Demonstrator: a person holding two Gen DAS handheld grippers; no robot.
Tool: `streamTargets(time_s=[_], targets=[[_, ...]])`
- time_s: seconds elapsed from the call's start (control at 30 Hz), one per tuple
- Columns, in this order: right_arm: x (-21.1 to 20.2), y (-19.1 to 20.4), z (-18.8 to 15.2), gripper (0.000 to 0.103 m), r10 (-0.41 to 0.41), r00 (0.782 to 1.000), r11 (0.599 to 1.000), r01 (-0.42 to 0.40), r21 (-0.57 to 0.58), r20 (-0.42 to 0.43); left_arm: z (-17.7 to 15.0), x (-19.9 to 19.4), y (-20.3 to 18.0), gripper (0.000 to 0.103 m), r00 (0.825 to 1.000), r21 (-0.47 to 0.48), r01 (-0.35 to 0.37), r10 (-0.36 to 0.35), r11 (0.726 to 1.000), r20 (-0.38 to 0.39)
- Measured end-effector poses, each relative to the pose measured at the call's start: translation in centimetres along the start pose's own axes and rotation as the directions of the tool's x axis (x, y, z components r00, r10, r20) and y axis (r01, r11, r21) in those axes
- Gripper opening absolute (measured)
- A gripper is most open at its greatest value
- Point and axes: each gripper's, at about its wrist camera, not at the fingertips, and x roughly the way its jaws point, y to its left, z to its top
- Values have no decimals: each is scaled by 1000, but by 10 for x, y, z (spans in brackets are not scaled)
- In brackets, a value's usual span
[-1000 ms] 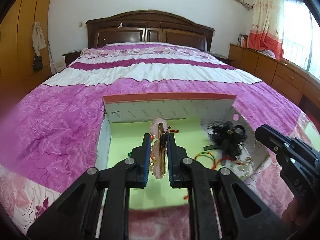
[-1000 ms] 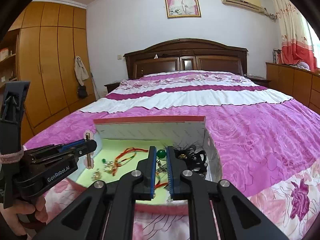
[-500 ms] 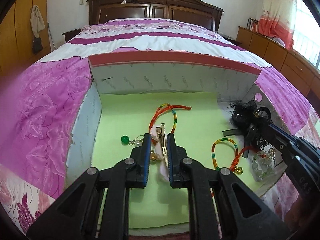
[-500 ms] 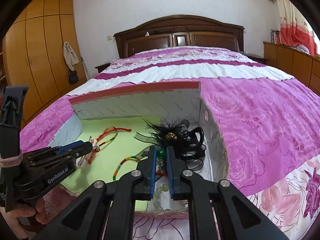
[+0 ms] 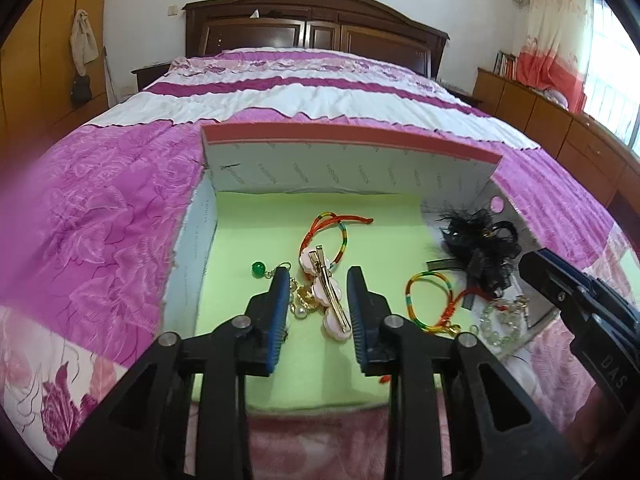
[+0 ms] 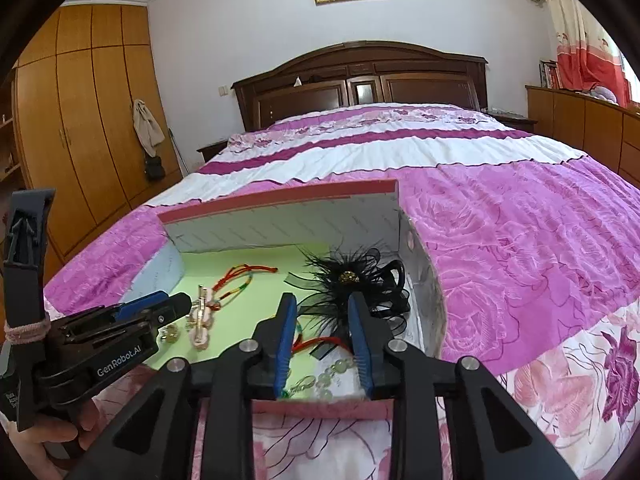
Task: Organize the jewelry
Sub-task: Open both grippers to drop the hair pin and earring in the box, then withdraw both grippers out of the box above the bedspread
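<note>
An open box (image 5: 352, 172) with a light green floor sits on the bed. A pink flower hair clip (image 5: 328, 292) lies on the floor between the fingers of my open left gripper (image 5: 319, 280), which no longer holds it; it also shows in the right wrist view (image 6: 200, 316). My right gripper (image 6: 321, 306) is open above a pale green bead bracelet (image 6: 334, 372) at the box's right front. A black feather hairpiece (image 6: 356, 284) lies just beyond it. Two coloured cord bracelets (image 5: 430, 300) and a green bead charm (image 5: 258, 269) also lie in the box.
The box rests on a pink and white floral bedspread (image 5: 100, 220). A dark wooden headboard (image 5: 316, 20) is at the far end. Wooden wardrobes (image 6: 80, 120) stand to the left and low cabinets (image 5: 560, 132) to the right.
Both grippers have opened. The left let the pink hair clip down onto the green floor. The right released the green bead bracelet at the box's right front.
</note>
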Motion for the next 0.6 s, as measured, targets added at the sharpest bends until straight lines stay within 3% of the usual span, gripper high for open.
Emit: streamTargets(time_s=[0.43, 0.6], targets=[[-51, 16, -16, 49, 8, 997, 999, -5, -35, 82, -16, -45, 2, 39, 996, -3, -12, 12, 1000, 85], [-64, 21, -28, 56, 2, 995, 999, 3, -52, 95, -27, -59, 0, 50, 993, 8, -25, 24, 1000, 117]])
